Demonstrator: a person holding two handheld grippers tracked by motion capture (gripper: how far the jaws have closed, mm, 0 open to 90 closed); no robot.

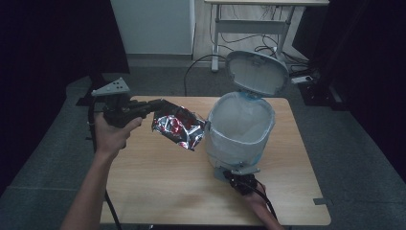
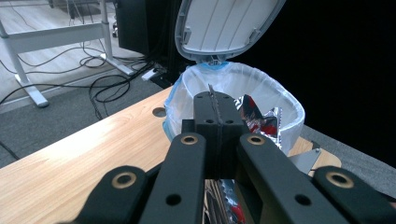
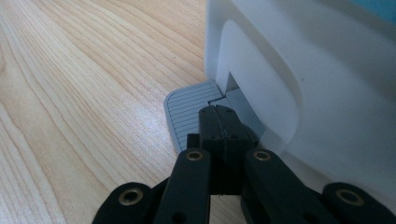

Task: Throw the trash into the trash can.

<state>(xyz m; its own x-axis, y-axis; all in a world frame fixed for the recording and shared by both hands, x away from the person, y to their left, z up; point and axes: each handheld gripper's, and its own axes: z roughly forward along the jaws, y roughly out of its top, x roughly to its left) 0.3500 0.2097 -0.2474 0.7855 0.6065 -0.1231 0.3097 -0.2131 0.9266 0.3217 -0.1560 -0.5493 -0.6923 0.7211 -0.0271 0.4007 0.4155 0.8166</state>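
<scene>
Foil snack bag (image 1: 179, 127) hangs at frame centre, pinched in the left gripper (image 1: 160, 104) beside the open pedal bin (image 1: 239, 139), while the right gripper (image 3: 223, 116), jaws closed, presses its pedal (image 3: 191, 112).

The wrapper (image 1: 179, 127) at centre left of the high view is crinkled silver foil with red and black patches. The bin (image 1: 239, 132) at centre is white, its liner (image 2: 285, 105) clear with a blue rim, its lid (image 1: 257, 72) pale grey, perhaps white. The pedal (image 3: 189, 112) is grey, finely ribbed. The table (image 1: 158, 187) is light wood grain. Both grippers' jaws are black.
</scene>
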